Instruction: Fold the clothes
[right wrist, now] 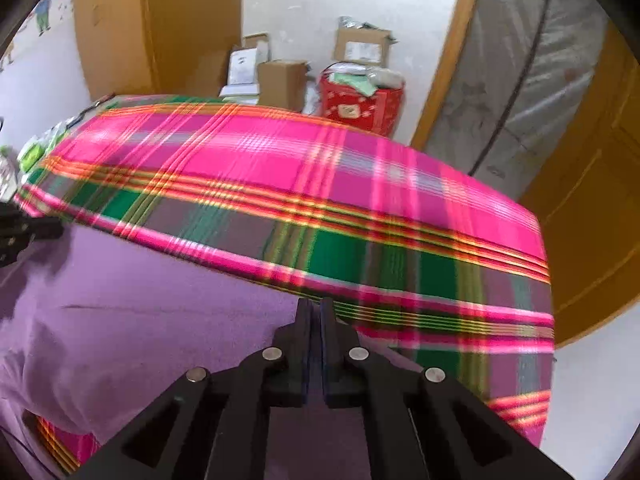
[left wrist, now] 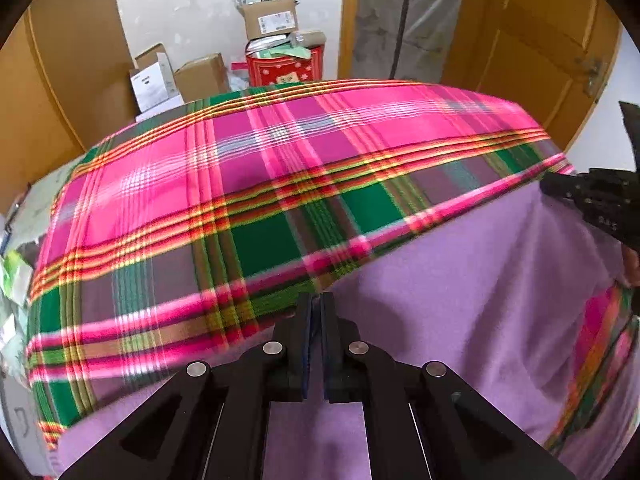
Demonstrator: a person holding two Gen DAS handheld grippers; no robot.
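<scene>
Lilac soft-knit garment [left wrist: 480, 280] lies spread flat beneath both my grippers, on a pink-and-green plaid bedsheet [left wrist: 240, 184] that stretches away ahead of them. My left gripper [left wrist: 316, 300] is closed, pinching the garment's far edge; my right gripper [right wrist: 316, 304] is closed on that same edge further along. Beyond the bed, brown cardboard boxes [left wrist: 202, 76] and a red patterned box [left wrist: 284, 68] stand against the white wall.

Garment [left wrist: 480, 280]: plain lilac. Bed sheet [left wrist: 260, 184]: pink/green plaid, red-yellow stripes. Both grippers black: left gripper [left wrist: 316, 304], right gripper [right wrist: 316, 308]. Red patterned tin [left wrist: 286, 66] at 12 o'clock, brown cartons [left wrist: 202, 76] beside.
</scene>
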